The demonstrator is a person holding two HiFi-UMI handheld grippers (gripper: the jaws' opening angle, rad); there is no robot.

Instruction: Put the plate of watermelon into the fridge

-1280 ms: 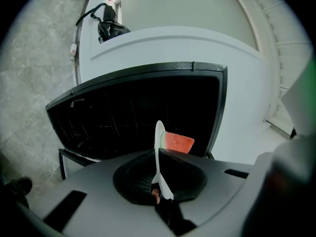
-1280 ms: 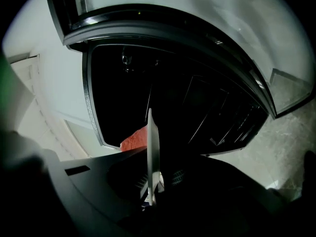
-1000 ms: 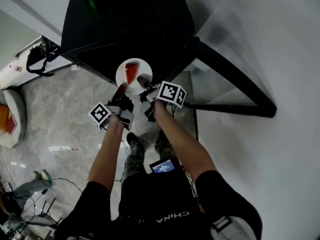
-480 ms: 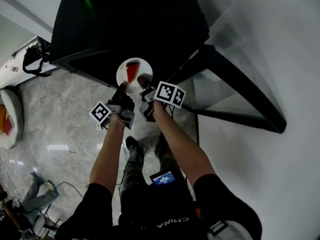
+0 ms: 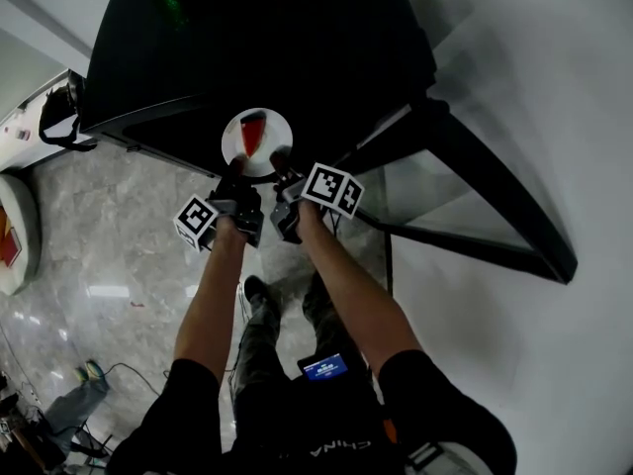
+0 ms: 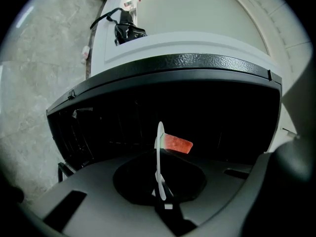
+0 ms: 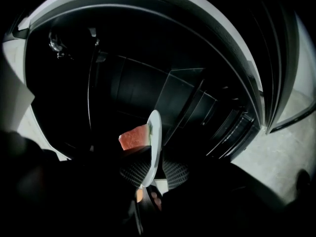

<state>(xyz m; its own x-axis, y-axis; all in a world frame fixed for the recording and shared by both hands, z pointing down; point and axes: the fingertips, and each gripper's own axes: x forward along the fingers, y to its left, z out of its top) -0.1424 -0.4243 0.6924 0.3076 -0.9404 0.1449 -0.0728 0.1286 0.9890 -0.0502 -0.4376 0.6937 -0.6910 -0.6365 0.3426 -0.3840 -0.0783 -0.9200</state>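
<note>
"Plate of watermelon (image 5: 233, 141) — where is it?"

"At the front edge of the open fridge (image 5: 247, 38), just inside its dark mouth and held level; the red watermelon slice (image 5: 254, 130) lies on the far half. Whether it rests on a shelf I cannot tell; the inside is too dark."

"And the tongs?"

"The left tongs (image 5: 236, 168) are clamped on the near rim; the right tongs (image 5: 281, 156) have just been opening. The rim stands between their ribbed pads, but the pads do not seem to press on it."

"Why two grips on one rim?"

"I'd judge it keeps the plate flat, so the slice doesn't slide. Both come from the near side, so the far half enters the fridge first; the door (image 5: 435, 198), swung out to the right, is clear of both arms."

"The next move?"

"Probably letting go on the left too — but only once the plate is borne from below; released early, it could tip off the front edge."
</note>
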